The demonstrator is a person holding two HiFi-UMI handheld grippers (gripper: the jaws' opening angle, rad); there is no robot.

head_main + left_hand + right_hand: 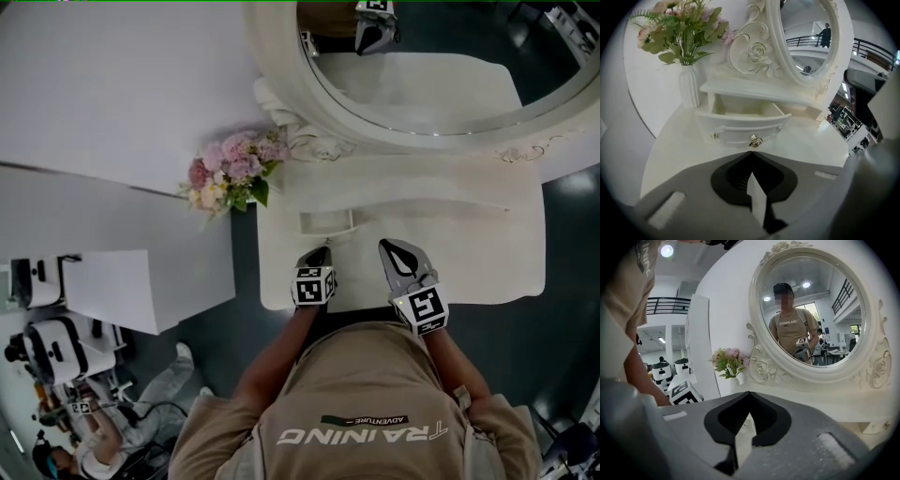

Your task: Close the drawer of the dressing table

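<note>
Two grippers, left gripper (751,153) and right gripper (749,393), fingers (693,197) pinched together, nothing held. Drawer (745,126) sits pulled out at 12 o'clock, just beyond my left tips. I'd push its front squarely near the knob (755,140), slowly.

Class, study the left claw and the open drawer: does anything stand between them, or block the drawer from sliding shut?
Nothing visible does. The left claw, shut, sits just before the knob of the drawer, with only bare tabletop between. The vase stands off to the side.
</note>
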